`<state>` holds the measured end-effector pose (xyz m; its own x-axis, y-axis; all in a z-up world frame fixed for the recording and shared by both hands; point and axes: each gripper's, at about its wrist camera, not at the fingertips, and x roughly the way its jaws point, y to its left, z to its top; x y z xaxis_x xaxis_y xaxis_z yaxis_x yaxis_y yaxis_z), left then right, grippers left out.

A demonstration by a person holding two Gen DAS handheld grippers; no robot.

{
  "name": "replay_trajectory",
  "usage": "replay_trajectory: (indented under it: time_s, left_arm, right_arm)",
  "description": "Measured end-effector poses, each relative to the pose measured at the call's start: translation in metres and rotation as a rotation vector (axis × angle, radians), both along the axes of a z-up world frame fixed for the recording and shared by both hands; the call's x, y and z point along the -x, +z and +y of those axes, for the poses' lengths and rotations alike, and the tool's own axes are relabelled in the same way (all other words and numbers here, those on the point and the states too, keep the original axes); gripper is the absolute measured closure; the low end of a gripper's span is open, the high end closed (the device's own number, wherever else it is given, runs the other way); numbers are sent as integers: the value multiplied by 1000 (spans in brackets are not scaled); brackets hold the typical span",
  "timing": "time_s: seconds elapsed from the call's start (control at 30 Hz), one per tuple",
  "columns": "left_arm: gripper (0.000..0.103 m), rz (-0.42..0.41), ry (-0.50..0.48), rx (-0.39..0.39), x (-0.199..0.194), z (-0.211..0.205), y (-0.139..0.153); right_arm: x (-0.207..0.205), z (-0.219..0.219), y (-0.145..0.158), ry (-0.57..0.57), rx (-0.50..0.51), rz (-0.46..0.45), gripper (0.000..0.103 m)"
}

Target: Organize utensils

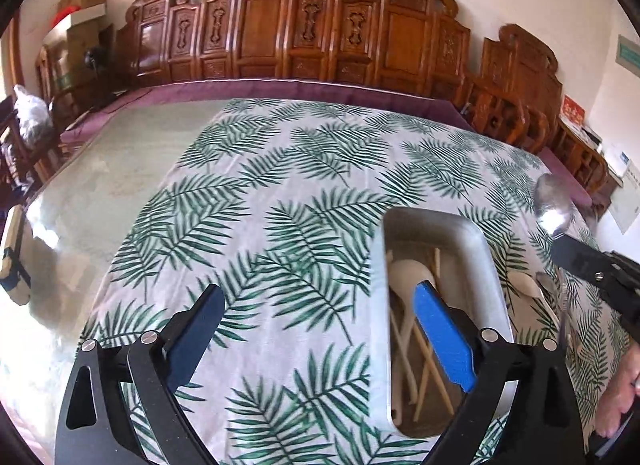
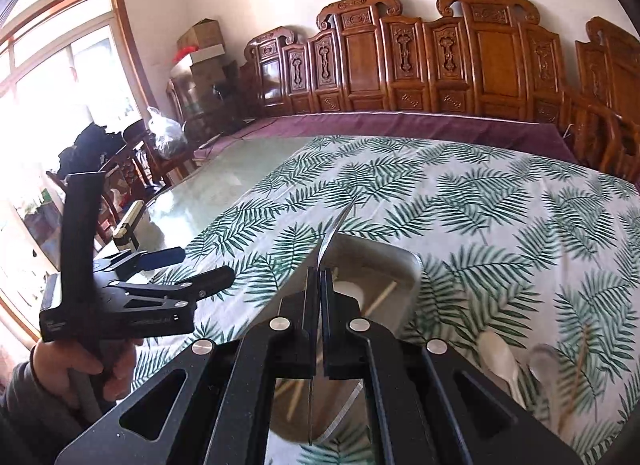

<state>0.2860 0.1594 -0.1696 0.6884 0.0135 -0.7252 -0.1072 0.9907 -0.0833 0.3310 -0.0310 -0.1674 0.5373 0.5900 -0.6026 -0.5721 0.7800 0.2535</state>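
Observation:
A grey metal tray lies on the leaf-print cloth and holds a white spoon and several wooden chopsticks. My left gripper hovers open over the tray's left rim, with nothing between its blue pads. It also shows at the left of the right wrist view as the left gripper, held by a hand. My right gripper is shut on a metal spoon, seen edge-on above the tray. From the left wrist view, the right gripper holds the spoon's bowl up at the far right.
A loose white spoon, a blurred metal spoon and chopsticks lie on the cloth right of the tray. Bare glass tabletop lies to the left. Carved wooden chairs line the far edge. A window stands at the far left.

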Motion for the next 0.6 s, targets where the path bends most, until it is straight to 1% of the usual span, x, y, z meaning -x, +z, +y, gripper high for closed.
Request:
replay_trajectory:
  time_s: [0.17,0.4,0.6]
  left_arm:
    - [11,-4,16,7,1,11,1]
    - [11,-9,31,14,3,17,4]
    - [11,-6,32,13,4,18,4]
  right_arm:
    - [-14,23,-14,5,27,29,101]
    - [-23,50,-52,19,83,108,101]
    - [-20,55,-74,25,107,155,101]
